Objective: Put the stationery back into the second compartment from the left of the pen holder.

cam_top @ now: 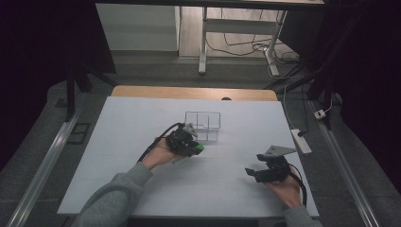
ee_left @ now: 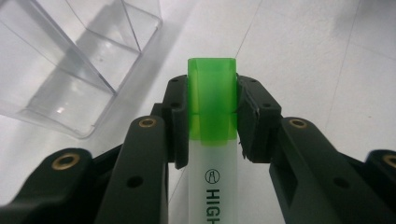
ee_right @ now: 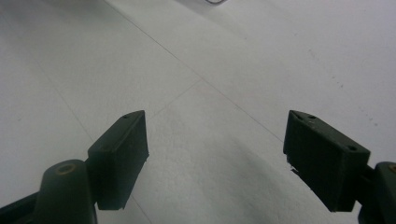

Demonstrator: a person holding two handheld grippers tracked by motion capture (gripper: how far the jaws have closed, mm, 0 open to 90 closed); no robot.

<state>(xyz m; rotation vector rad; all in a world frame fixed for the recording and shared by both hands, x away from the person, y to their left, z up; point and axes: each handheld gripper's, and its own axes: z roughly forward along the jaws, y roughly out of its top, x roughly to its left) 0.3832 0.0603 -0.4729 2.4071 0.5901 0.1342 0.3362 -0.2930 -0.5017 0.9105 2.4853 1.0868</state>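
Highlighter (ee_left: 212,140) with a green cap sits between the jaws of the left tool (ee_left: 212,116), which are closed on it from both sides just where the cap meets the white barrel. In the left gripper view the cap points away from the camera, above the white surface (ee_left: 303,51), and black letters "HIGH" are visible on the barrel. To the left of the cap stands a clear plastic organizer (ee_left: 70,60) with inner dividers; it is near the highlighter but not touching it.

In the high view the left tool (cam_top: 185,142) is near the middle of the surface (cam_top: 123,142), just in front of the clear organizer (cam_top: 203,120), and the green cap (cam_top: 200,147) shows at its right side. The right tool (cam_top: 253,172) is well apart, near the front right part of the surface, with a grey three-cornered plate on top. In the right gripper view the jaws of the right tool (ee_right: 215,154) stand wide open with nothing between them, and below them is the white surface (ee_right: 224,70).
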